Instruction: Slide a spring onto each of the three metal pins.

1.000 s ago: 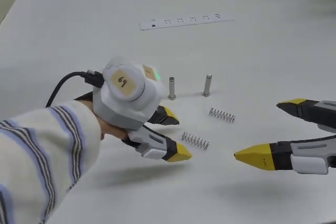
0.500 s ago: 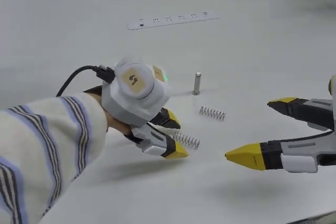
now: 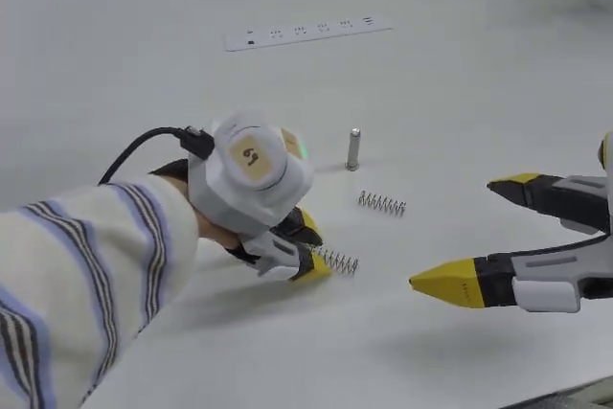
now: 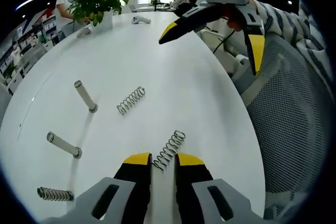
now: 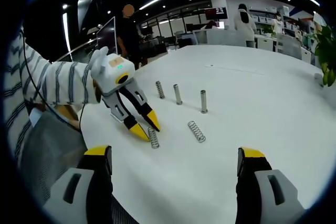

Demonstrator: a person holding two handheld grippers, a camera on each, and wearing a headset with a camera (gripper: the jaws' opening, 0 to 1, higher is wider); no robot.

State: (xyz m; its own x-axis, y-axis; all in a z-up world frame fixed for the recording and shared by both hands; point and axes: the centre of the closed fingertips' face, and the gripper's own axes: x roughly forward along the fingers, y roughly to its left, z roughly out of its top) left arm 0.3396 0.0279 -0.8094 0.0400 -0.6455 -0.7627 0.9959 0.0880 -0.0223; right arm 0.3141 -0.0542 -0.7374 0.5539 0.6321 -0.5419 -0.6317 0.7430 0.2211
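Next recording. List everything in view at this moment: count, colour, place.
bare pins: 2, silver, upright mid-table
pin with spring on it: 1, silver, end of the same row
loose springs: 2, silver, lying before the pins; one has its end between the left jaws
power strip: 1, white, far side of table
table: 1, white
plant: 1, green, table's far end
mesh chair: 1, grey, beside table
left gripper: 1, white-black, yellow tips, jaws slightly apart at the spring
right gripper: 1, same colours, jaws wide open, holding nothing
sleeve: 1, striped, behind left gripper
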